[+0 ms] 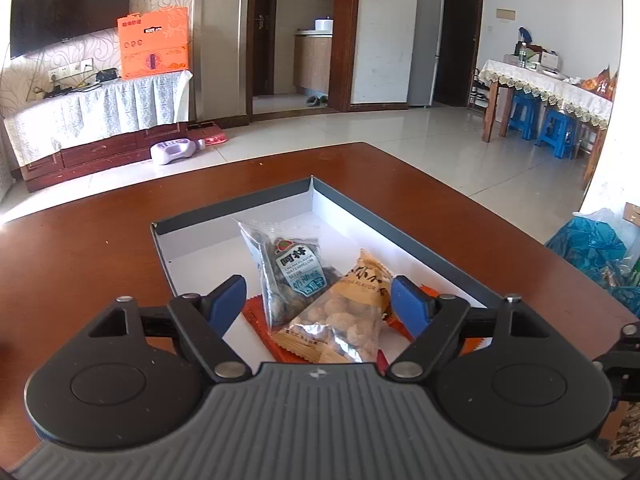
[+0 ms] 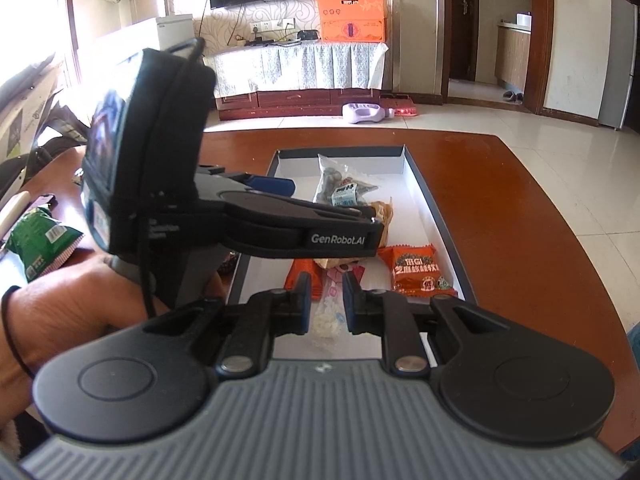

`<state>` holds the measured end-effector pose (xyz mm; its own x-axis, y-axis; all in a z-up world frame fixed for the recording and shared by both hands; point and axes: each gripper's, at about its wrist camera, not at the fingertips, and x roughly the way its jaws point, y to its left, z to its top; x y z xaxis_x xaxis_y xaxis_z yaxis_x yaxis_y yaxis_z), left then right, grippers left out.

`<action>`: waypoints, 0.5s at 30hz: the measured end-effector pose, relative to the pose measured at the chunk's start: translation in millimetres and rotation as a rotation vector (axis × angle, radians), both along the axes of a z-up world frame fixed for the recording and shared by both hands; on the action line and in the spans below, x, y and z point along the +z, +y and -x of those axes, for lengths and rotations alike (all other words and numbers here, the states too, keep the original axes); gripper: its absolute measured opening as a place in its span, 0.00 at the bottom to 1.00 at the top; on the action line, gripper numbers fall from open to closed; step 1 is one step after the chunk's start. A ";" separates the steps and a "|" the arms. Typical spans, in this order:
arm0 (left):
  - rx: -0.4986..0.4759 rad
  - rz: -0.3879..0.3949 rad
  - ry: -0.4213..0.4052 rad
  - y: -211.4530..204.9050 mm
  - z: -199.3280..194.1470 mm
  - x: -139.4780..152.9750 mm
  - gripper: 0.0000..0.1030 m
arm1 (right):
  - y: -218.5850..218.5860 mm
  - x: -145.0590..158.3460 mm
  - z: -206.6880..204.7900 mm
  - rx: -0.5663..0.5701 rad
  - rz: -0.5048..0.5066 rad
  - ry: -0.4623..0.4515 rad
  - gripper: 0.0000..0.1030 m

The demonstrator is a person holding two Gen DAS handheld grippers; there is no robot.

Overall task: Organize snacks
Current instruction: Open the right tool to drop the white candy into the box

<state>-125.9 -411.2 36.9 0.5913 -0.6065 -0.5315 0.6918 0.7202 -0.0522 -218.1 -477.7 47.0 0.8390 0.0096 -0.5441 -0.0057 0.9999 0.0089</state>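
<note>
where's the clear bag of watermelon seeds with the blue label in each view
Left wrist: clear watermelon seed bag with blue label lies centre frame in the shallow white box with a dark rim, overlapping the tan peanut packet.
Right wrist: the bag sits upper centre, at the box's far end.
Shared landmark: orange carton beside the television.

Seed packet [image 1: 294, 272] overlapping peanut packet [image 1: 348, 312], orange packet [image 2: 416, 270] beside, inside tray [image 1: 400, 236]
</note>
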 end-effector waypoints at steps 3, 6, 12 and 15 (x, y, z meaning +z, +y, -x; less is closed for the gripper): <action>-0.008 0.001 -0.001 1.0 1.2 -0.5 0.87 | -0.9 -1.0 -3.3 -0.007 -0.005 0.007 0.20; -0.017 0.009 0.005 5.4 1.4 0.5 0.92 | -3.3 -4.7 -4.8 -0.015 -0.012 0.018 0.20; -0.038 0.017 -0.008 12.5 9.9 4.0 0.94 | -0.7 -11.2 -8.3 -0.017 -0.005 0.042 0.21; -0.045 0.017 -0.022 18.4 12.0 7.8 0.95 | 0.5 -10.6 -7.1 -0.025 -0.010 0.027 0.29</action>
